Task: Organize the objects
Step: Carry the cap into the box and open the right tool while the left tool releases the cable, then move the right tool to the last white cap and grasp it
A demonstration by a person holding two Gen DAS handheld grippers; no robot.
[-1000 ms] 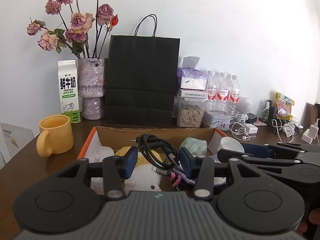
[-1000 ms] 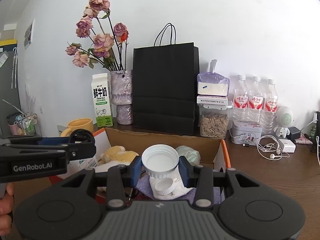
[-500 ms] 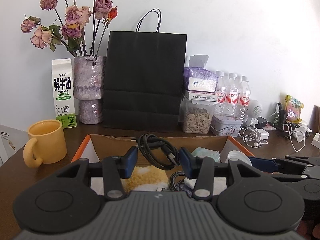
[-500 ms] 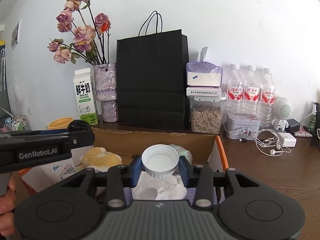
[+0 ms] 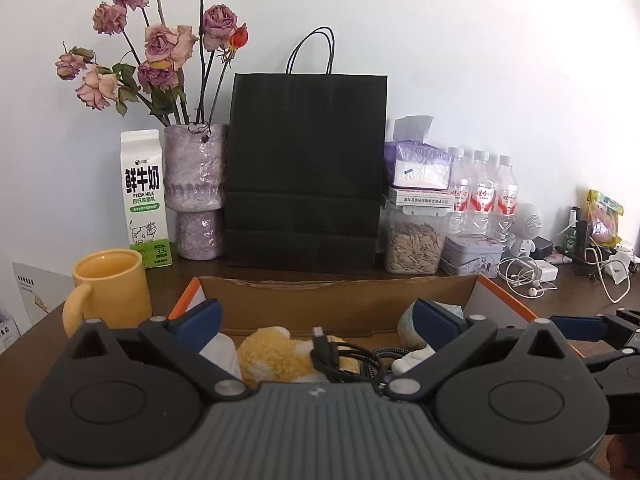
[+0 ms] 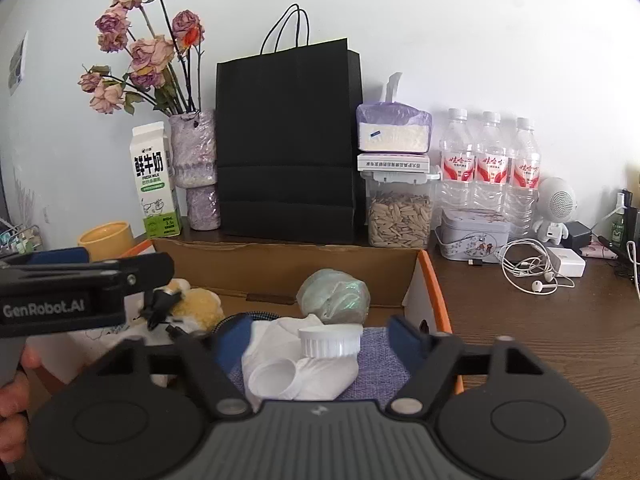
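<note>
An open cardboard box [image 5: 340, 300] with orange flaps lies in front of me; it also shows in the right wrist view [image 6: 280, 264]. My left gripper [image 5: 320, 320] is open above it. A coiled black cable [image 5: 344, 356] lies loose on a yellow plush toy [image 5: 276, 356] in the box. My right gripper [image 6: 320, 336] is open over the box's right part. A white screw lid [image 6: 330, 342] rests on a white crumpled bag [image 6: 304, 364] between its fingers, not gripped. A green wad [image 6: 334, 296] lies behind it.
Behind the box stand a black paper bag [image 5: 304, 172], a milk carton [image 5: 145, 200], a vase with dried roses [image 5: 196, 192], a seed jar [image 5: 414, 240] and water bottles [image 5: 482, 196]. A yellow mug [image 5: 110, 292] stands left. Earphones and chargers [image 6: 536, 268] lie right.
Both grippers have opened. The left one let go of the black cable, which dropped onto the plush toy. The right one let go of the white lid, which now rests on the white bag.
</note>
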